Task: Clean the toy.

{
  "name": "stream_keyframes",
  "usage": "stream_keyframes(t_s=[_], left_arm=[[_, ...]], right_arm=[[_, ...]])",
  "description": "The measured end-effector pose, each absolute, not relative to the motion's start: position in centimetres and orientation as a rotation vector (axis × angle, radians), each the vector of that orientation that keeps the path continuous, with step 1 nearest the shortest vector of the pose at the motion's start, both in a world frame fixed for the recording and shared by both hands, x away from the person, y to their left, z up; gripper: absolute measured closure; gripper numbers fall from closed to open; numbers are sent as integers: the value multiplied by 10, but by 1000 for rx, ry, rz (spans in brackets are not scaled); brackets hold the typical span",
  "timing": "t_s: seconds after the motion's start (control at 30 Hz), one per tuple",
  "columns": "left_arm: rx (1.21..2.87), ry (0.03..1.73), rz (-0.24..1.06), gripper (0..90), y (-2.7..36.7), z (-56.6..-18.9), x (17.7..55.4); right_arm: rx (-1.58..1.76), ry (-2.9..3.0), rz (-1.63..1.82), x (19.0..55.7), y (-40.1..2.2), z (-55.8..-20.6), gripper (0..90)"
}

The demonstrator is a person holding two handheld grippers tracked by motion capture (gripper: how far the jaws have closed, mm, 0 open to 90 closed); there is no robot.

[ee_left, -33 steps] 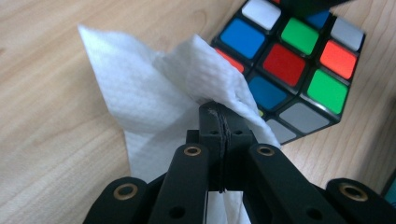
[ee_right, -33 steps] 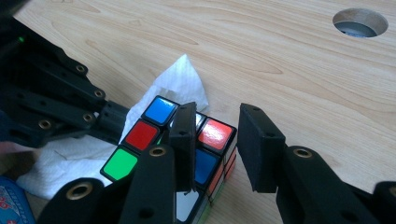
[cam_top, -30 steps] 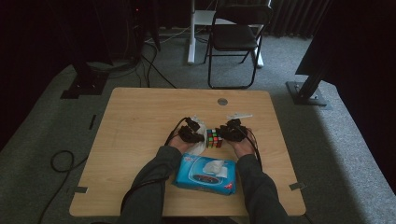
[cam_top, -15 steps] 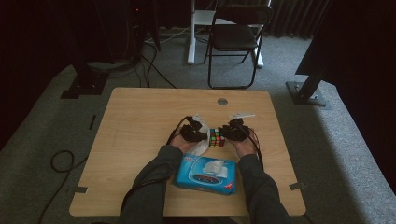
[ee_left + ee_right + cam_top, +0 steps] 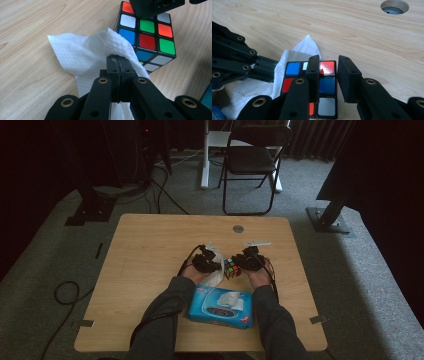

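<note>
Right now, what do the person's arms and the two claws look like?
Both forearms wear dark grey long sleeves. The left claw and right claw are matt black, built of jointed bars with brass-ringed pivot holes and flat rectangular pads. A thin black cable loops from the left one.

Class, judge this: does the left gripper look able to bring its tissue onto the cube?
Probably yes: the left gripper, shut on the tissue, sits beside the cube, nothing between; the right gripper covers part of its top.

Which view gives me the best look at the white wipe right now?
The left gripper view: the wipe is close and sharp, pinched between that gripper's fingers. The right gripper view catches it beside the cube; in the high view it is small.
</note>
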State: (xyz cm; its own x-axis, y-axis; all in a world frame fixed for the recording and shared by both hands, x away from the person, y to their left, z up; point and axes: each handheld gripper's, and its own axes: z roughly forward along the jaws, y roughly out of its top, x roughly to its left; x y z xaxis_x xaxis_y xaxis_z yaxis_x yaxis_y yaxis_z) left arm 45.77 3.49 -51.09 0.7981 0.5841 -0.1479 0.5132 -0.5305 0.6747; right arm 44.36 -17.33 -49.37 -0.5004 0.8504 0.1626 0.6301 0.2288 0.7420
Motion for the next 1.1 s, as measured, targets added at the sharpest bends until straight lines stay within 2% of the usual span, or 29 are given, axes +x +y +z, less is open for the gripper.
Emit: stream_keyframes(t_s=[0.07,0.33,0.67,1.1], left_arm=[[2239,807,128,893,36,-510,458],[2238,811,135,893,36,-511,457],[2208,836,141,893,44,-509,457],[2145,902,173,892,80,-506,453]], right_arm=[[1371,2230,1119,442,-174,-493,649],[1358,2289,1143,435,-187,-492,585],[1368,2347,1175,435,-173,-492,611],[1330,2375,1209,437,-146,-494,666]])
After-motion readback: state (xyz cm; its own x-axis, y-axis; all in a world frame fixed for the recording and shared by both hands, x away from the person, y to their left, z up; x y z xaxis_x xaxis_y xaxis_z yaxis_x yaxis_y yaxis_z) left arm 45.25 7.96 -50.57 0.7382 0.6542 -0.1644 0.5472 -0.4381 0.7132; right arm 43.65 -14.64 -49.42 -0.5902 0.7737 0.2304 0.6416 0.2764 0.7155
